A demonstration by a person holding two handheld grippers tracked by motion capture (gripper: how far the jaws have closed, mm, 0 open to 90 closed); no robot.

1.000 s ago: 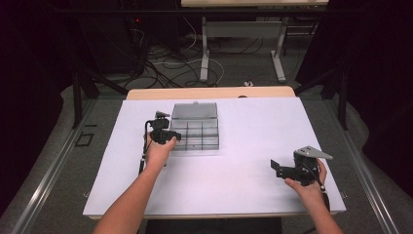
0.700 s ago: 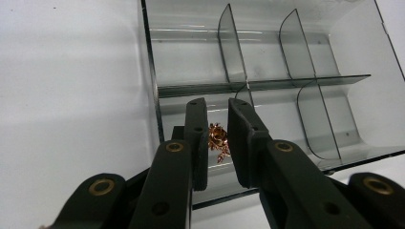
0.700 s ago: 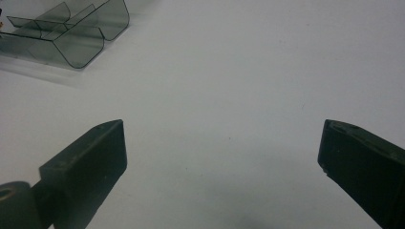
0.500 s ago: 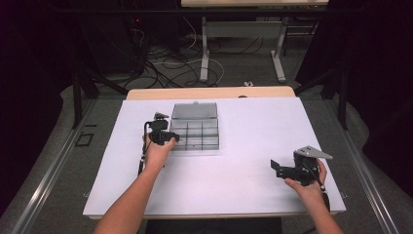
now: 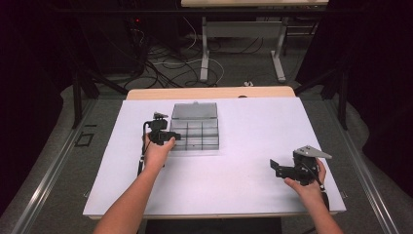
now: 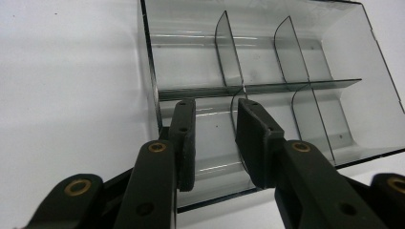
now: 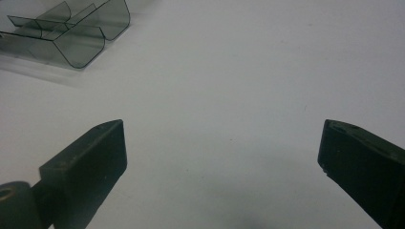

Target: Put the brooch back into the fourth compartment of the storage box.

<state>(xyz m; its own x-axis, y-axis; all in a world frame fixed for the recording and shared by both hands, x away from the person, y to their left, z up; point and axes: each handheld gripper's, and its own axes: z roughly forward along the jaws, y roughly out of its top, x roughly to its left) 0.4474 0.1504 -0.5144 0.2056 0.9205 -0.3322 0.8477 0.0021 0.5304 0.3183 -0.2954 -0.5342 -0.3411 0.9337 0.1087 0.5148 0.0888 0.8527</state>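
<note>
Comparing with a second ago, we see nothing moved: left gripper (image 6: pixel 215 138) fingers narrowly parted over the clear compartmented plastic box (image 6: pixel 267 71), right gripper (image 7: pixel 219 157) fingers wide apart above the white worktop (image 7: pixel 239 71).

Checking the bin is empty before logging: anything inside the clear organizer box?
The compartments of the organizer box that show hold nothing but curved dividers and bare floor. The left gripper covers part of the nearest row, so that patch can't be checked.
</note>
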